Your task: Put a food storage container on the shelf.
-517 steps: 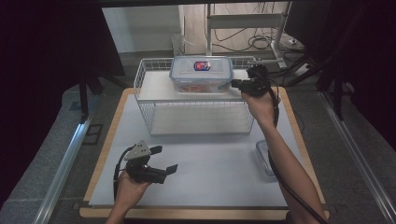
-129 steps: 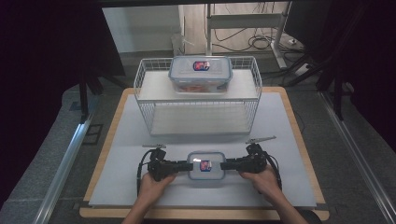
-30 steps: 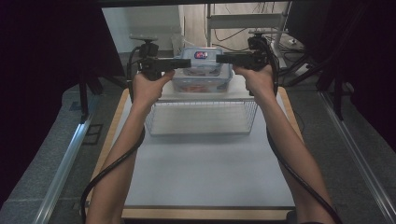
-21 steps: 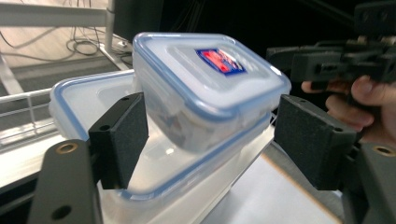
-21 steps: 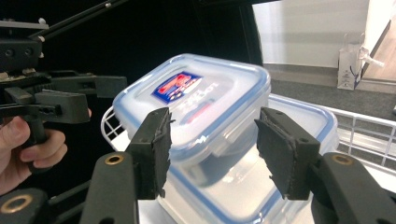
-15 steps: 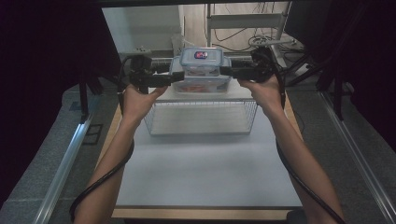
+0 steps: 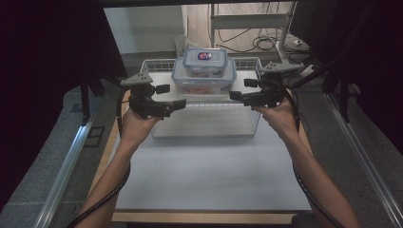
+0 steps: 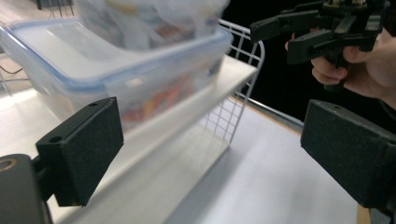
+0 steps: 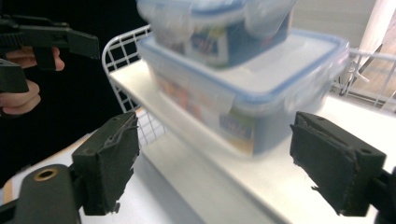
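Observation:
A small clear lidded container (image 7: 205,61) sits stacked on a larger blue-rimmed container (image 7: 204,80), which rests on top of a white wire rack (image 7: 209,121). My left gripper (image 7: 175,95) hangs open to the left of the stack, apart from it. My right gripper (image 7: 240,89) hangs open to the right, also apart. Both sets of jaws have just been opening, with nothing between them. In the left gripper view the open gripper (image 8: 215,158) faces the large container (image 8: 107,70). In the right gripper view the wide-open gripper (image 9: 215,163) faces the stack (image 9: 261,93).
A white mat (image 7: 209,175) covers the wooden board in front of the rack. Cables and a shelf frame (image 7: 256,38) lie behind the rack. A metal rail (image 7: 66,166) runs along the left floor, and dark stands flank the table.
Both grippers let go of the small container, which stays on the large one. The hands drew apart, sank and came back toward the near side.

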### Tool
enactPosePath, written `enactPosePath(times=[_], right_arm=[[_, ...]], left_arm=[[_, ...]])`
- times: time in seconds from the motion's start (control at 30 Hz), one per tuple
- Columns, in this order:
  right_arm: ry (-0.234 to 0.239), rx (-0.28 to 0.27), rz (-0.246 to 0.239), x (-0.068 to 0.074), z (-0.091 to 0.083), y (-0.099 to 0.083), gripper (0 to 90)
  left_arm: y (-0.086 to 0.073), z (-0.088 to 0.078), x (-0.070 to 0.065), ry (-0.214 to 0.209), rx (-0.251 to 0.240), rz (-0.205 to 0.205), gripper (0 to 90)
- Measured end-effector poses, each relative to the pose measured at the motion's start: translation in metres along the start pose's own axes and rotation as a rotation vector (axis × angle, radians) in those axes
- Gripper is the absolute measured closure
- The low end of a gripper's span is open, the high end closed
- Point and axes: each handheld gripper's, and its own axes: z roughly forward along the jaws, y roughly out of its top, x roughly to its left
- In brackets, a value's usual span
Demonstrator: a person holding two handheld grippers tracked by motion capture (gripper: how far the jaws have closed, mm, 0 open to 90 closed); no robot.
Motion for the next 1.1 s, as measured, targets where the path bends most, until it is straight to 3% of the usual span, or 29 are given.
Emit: enactPosePath(times=[0.2, 0.37, 0.43, 0.53, 0.6, 0.67, 0.87, 1.1], right_arm=[[0.011, 0.028, -0.015, 0.014, -0.013, -0.025, 10.3], [0.017, 0.045, -0.036, 0.026, -0.020, -0.046, 7.5], [0.021, 0.052, -0.035, 0.029, -0.021, -0.052, 6.9], [0.030, 0.078, -0.035, 0.038, -0.023, -0.074, 5.7], [0.035, 0.095, -0.033, 0.040, -0.024, -0.081, 5.7], [0.015, 0.112, -0.035, 0.045, -0.025, -0.097, 5.6], [-0.017, 0.133, -0.054, 0.055, -0.029, -0.128, 4.1], [-0.019, 0.166, -0.071, 0.062, -0.028, -0.160, 3.9]], left_arm=[[-0.024, -0.003, -0.020, 0.009, 0.028, 0.039, 3.6], [-0.059, -0.004, -0.035, 0.015, 0.069, 0.051, 3.3], [-0.066, -0.005, -0.037, 0.019, 0.072, 0.046, 3.1], [-0.095, -0.008, -0.044, 0.018, 0.081, 0.035, 3.1], [-0.100, -0.009, -0.046, 0.017, 0.080, 0.031, 3.2], [-0.119, -0.012, -0.050, 0.013, 0.088, 0.014, 4.0], [-0.143, -0.018, -0.058, 0.039, 0.104, 0.010, 3.9], [-0.185, -0.011, -0.073, 0.046, 0.179, 0.014, 3.6]])
